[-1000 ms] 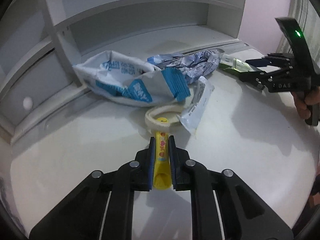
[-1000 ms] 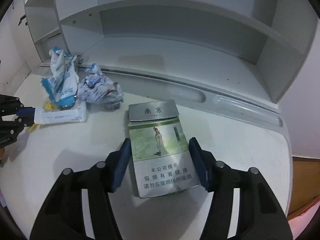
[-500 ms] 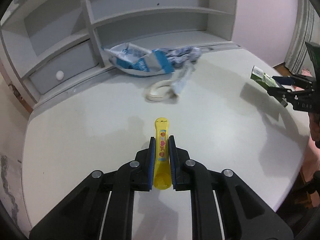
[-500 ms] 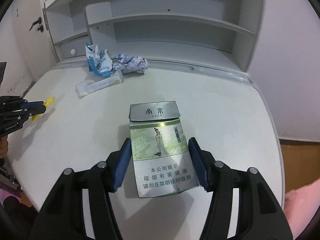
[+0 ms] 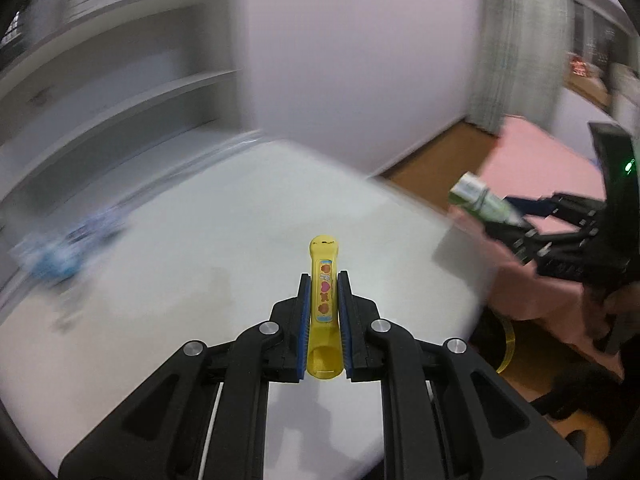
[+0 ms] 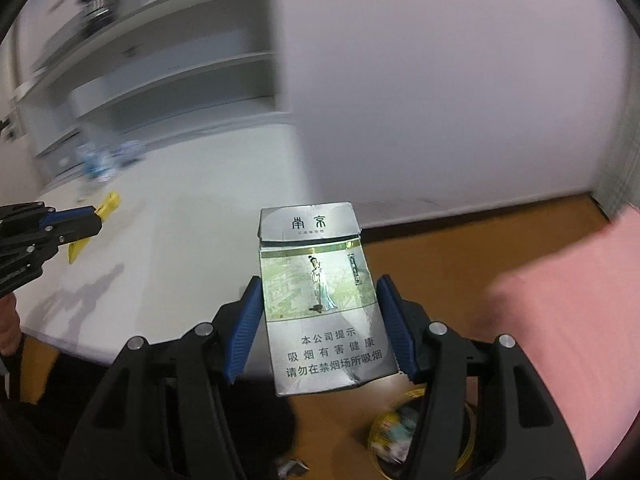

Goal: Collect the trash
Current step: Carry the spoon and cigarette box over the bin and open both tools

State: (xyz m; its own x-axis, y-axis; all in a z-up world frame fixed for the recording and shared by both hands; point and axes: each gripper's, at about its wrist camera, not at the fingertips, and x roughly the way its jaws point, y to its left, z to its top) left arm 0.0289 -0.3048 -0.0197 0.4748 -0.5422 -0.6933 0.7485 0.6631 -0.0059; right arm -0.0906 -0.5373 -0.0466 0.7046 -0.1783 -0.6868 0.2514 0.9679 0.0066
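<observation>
My left gripper (image 5: 324, 280) is shut on a slim yellow tube (image 5: 323, 280) with coloured stickers, held above the white table (image 5: 200, 240) near its right edge. My right gripper (image 6: 320, 288) is shut on a silver and green cigarette pack (image 6: 320, 292), held past the table's edge over the wooden floor (image 6: 460, 248). From the left wrist view the right gripper (image 5: 516, 210) and its pack (image 5: 476, 198) show at the right. From the right wrist view the left gripper (image 6: 94, 216) and yellow tube (image 6: 102, 210) show at the left. Blurred blue and white wrappers (image 6: 104, 160) lie far back on the table.
A bin with a yellow rim (image 6: 404, 432) holding scraps stands on the floor below the right gripper; its rim (image 5: 506, 344) also shows beside the table edge. A pink bed (image 6: 568, 312) lies to the right. Grey shelves (image 6: 160, 76) stand behind the table.
Both grippers have swung away from the shelves toward the table's right edge, each keeping its item. The wrappers now lie far off. The right gripper has passed over the floor and bin.
</observation>
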